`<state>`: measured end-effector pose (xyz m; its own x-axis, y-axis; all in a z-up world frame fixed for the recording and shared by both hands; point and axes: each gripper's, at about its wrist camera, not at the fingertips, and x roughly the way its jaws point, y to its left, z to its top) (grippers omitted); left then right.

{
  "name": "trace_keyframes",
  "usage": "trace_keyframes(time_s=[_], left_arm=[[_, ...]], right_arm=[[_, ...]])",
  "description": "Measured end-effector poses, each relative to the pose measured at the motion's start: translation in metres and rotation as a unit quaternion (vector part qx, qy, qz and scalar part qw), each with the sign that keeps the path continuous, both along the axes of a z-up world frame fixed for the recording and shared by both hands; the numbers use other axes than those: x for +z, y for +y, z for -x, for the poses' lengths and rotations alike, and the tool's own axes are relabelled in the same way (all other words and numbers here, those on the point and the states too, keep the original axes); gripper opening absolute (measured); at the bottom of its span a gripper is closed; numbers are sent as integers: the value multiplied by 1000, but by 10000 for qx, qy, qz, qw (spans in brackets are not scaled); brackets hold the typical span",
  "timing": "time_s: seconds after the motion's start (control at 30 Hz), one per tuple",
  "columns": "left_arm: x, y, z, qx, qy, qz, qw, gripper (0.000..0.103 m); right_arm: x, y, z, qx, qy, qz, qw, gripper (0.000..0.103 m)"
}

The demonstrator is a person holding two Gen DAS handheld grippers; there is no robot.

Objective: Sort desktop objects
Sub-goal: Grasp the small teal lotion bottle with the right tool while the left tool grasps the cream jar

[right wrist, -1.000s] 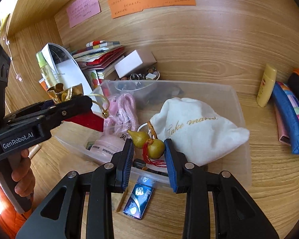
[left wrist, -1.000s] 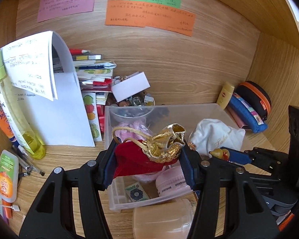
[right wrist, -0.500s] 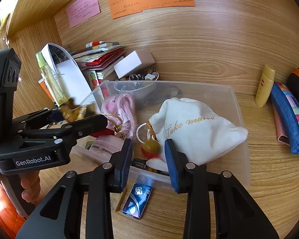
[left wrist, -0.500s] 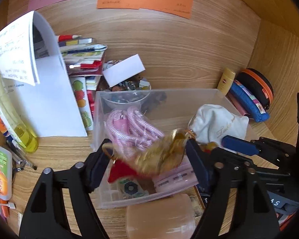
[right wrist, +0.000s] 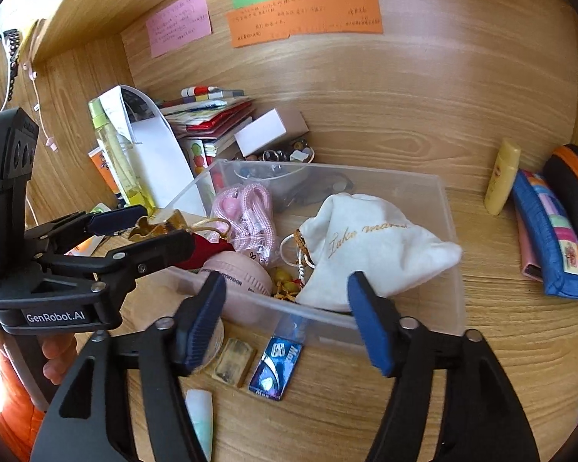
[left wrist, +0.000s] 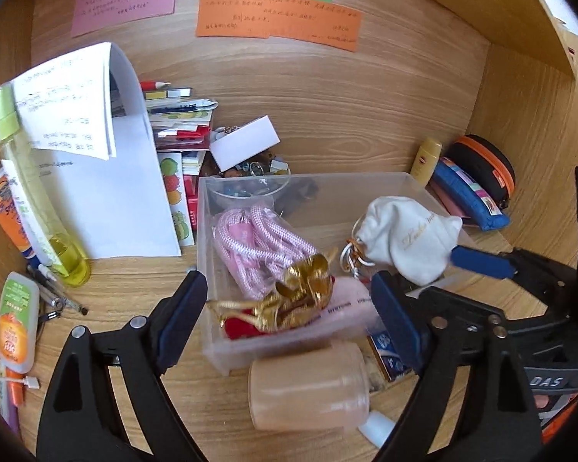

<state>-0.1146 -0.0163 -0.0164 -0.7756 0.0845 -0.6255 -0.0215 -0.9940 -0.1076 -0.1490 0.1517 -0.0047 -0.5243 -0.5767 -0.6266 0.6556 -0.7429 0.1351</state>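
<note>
Gold-and-red pouch lies in the clear plastic box at centre frame, on the pink cord and the pink round case, no longer touched by any pad. Left gripper hangs over the box's near-left corner with its jaws opening, released, the pouch below the gap. Right gripper, at lower centre of its own view, is likewise opening; its jaws grasp nothing, and the small gourd charm sits in the box just beyond them, beside the white drawstring bag. On the bench in front of the box lie a blue packet and a translucent bottle. Coloured notes are stuck to the wooden back wall in the upper frame.
</note>
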Motion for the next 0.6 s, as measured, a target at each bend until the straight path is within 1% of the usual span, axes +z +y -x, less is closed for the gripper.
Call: trace_keyframes(time_s=[0.07,0.1,0.13,0.37,0.47,0.6], left_arm=[[0,1,-7,-23,2,39,10000,90],[-1,1,-10,-23,9,59,10000,92],[-1,1,-13,-28,27,82,10000,92],[3,4,-40,-33,133,311,9994,94],[2,1,-46,-15,100,327,9994,95],[-4,-3,-55,53,-8,330,9994,95]], right_arm=[[2,3,-5,-38,25,26,10000,76],[3,5,-9,-51,23,30,10000,82],[3,7,-11,-46,-1,40,10000,85],[-4,16,-20,19,-369,134,9992,86],[-9,23,-23,-8,-432,149,9990,86],[-26,25,-27,-17,-645,67,9979,86]])
